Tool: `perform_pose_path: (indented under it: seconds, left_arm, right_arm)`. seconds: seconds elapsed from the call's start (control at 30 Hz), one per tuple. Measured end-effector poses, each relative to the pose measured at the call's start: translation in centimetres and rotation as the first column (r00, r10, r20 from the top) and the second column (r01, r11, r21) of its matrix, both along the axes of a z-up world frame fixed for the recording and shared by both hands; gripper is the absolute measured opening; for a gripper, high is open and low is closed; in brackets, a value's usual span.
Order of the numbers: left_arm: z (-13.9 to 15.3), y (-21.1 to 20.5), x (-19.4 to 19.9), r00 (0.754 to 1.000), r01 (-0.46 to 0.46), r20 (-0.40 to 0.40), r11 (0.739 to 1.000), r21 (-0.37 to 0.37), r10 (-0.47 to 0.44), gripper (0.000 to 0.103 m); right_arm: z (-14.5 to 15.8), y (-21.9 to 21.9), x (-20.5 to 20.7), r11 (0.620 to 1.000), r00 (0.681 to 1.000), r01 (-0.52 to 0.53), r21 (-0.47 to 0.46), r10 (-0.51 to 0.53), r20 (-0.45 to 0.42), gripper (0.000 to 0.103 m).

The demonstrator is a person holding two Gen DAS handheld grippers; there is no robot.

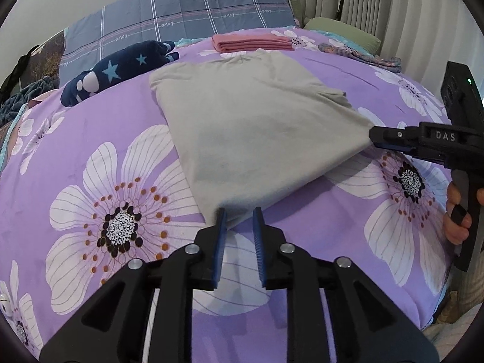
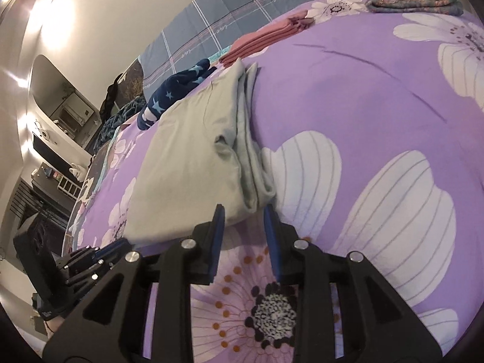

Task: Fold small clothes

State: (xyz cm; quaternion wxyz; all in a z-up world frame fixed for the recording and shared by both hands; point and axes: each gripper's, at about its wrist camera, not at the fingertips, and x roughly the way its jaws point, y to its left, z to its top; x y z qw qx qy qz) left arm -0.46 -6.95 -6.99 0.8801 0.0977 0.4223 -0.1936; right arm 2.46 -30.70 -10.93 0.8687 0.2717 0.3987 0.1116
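This was a home bedroom: a bed (image 1: 90, 139) under a purple flowered cover, a blue checked quilt (image 1: 181, 9) piled along the wall, a green pillow (image 1: 345, 31), pleated curtains (image 1: 393, 6), and folded clothes (image 1: 252, 42) stacked on the cover.

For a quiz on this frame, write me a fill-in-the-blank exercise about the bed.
1. The folded grey cotton garment lies on a purple bedspread printed with big white ____.
2. The folded stack behind it is ____ in colour.
3. The navy fleece item at its left bears light blue ____.

Missing: flowers; pink; stars
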Motion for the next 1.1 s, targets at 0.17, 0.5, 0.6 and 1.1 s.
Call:
perform_pose_path:
  seconds: [0.17, 0.5, 0.6, 1.1]
  left_arm:
    - [0.2, -0.1, 0.0, 1.0, 0.006, 0.008, 1.0, -0.006, -0.006, 0.02]
    - [2.3, 0.5, -0.4, 0.996, 0.09, -0.001, 0.987, -0.134, -0.091, 0.025]
    - [3.5, -0.1, -0.3, 0.99, 0.139, 0.052, 0.983, -0.121, -0.134, 0.021]
    - [-2.0, -1.8, 4.6, 0.987, 0.109, -0.098, 0.984, -0.143, -0.124, 0.018]
  right_arm:
    - [1.0, 0.2, 0.0, 0.998, 0.999, 0.032, 0.058, -0.034, 0.034, 0.004]
    - [-0.4, -0.6, 0.7, 0.999, 0.998, 0.035, 0.011, -0.034, -0.045, 0.006]
    - [0.6, -0.6, 0.1, 0.999, 0.999, 0.035, -0.017, -0.035, -0.004, 0.014]
    - [6.9, -0.5, 12.1, 0.975, 0.989, -0.043, -0.218, 0.072, 0.126, 0.034]
